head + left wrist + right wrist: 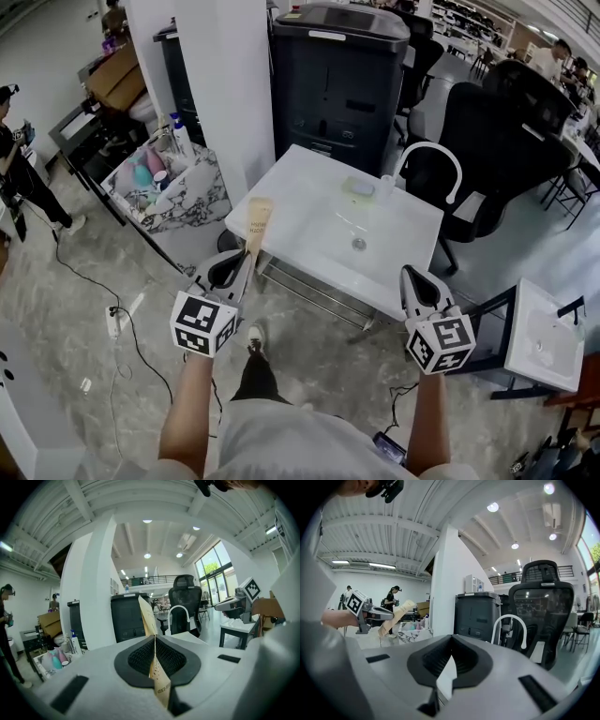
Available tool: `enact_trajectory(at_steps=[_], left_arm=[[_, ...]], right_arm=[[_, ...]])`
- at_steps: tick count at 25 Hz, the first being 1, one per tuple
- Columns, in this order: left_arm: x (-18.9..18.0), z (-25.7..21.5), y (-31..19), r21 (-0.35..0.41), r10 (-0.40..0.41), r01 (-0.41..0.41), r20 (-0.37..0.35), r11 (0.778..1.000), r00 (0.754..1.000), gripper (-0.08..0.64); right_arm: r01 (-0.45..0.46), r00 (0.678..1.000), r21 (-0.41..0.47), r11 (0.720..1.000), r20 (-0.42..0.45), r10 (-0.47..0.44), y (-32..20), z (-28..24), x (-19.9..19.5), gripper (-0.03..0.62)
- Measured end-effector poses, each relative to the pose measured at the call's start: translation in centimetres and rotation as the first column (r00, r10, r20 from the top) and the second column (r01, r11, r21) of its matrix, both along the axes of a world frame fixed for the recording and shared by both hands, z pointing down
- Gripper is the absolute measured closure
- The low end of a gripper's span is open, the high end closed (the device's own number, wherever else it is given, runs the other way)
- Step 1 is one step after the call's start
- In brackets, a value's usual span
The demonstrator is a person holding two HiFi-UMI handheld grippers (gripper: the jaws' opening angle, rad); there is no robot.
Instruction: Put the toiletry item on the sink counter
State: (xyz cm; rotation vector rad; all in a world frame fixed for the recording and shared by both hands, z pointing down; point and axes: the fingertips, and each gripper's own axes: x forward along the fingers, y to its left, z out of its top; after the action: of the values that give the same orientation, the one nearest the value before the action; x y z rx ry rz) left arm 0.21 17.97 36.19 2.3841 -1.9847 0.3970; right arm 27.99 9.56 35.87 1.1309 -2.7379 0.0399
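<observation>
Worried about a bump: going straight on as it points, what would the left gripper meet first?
Probably the sink counter, at its near left corner, with the tan packet in the left gripper touching first. Height is unclear; it might pass just above.

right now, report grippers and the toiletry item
Left gripper shut on flat tan paper packet, tip near corner of white sink counter. Right gripper shut, empty. Nothing blocking.

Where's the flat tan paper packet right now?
The flat tan paper packet is at the head view's left, clamped in the left gripper, its far tip showing against the near-left corner of the white sink counter.
</observation>
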Motion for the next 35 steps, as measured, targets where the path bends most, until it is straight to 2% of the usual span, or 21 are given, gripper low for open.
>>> enact_trajectory(at_steps=[5, 10, 19, 25, 35], left_arm=[[-3.7, 1.2, -5.7, -0.004, 0.028, -0.028, -0.020, 1.000, 0.999, 0.548], [-9.4, 2.2, -12.9, -0.021, 0.063, -0.065, -0.052, 0.998, 0.997, 0.548], [-17.4, 1.5, -24.8, -0.023, 0.140, -0.141, -0.055, 0.990, 0.989, 0.548], [-20.3, 2.3, -29.4, -0.035, 0.184, -0.187, -0.062, 0.982, 0.981, 0.548], [-22.7, 3.4, -33.5, -0.056, 0.261, -0.265, -0.065, 0.963, 0.963, 0.548]], right_arm=[[-0.039, 0.999, -0.003, 0.999, -0.037, 0.039, -4.6, 0.5, -2.8, 0.597], [-0.097, 0.994, 0.005, 0.995, -0.046, 0.097, -10.3, 0.0, -7.7, 0.597], [-0.175, 0.982, -0.011, 0.985, -0.073, 0.173, -19.4, -0.5, -15.4, 0.597], [-0.212, 0.975, -0.022, 0.977, -0.080, 0.209, -22.9, 0.0, -18.4, 0.597], [-0.260, 0.962, -0.047, 0.964, -0.095, 0.255, -24.9, 1.3, -21.8, 0.597]])
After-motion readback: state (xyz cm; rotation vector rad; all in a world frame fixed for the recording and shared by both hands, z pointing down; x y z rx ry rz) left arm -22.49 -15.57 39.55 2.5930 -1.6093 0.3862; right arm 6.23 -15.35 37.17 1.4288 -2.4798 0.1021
